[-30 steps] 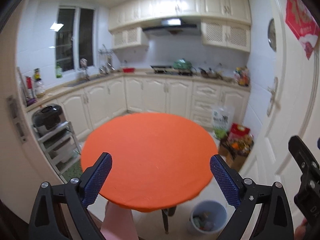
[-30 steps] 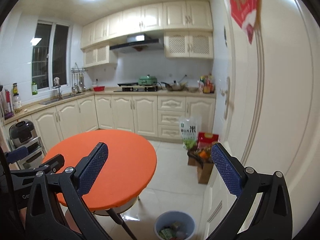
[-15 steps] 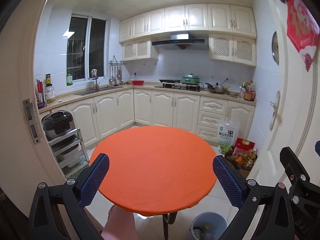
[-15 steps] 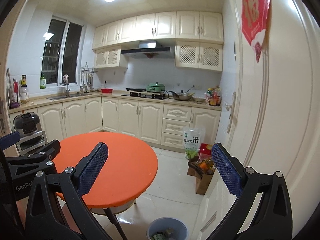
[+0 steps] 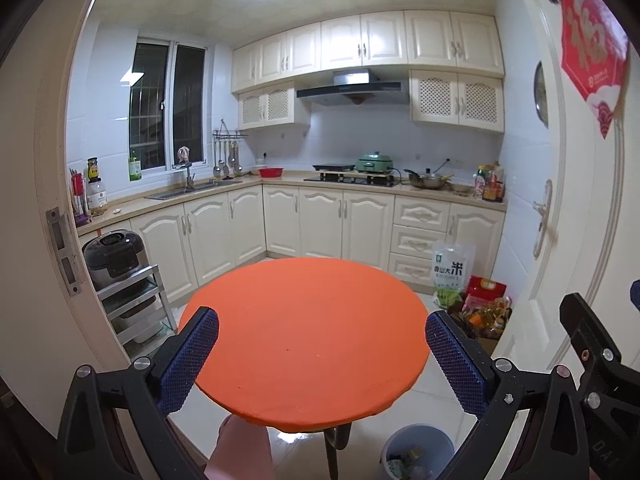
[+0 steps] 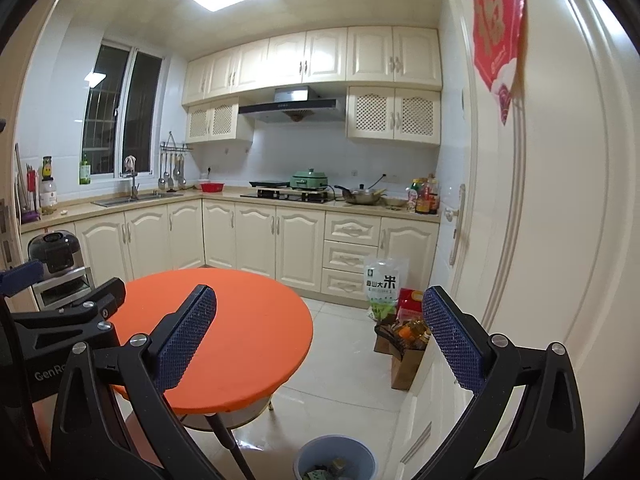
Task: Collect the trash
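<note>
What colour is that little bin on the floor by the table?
The bin is pale blue, with scraps inside; the right wrist view shows it best.

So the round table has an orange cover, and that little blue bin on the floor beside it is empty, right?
Not quite. The table does have an orange cover and the blue bin stands on the floor beside it, but the bin is not empty: the right wrist view shows scraps of trash inside it.
</note>
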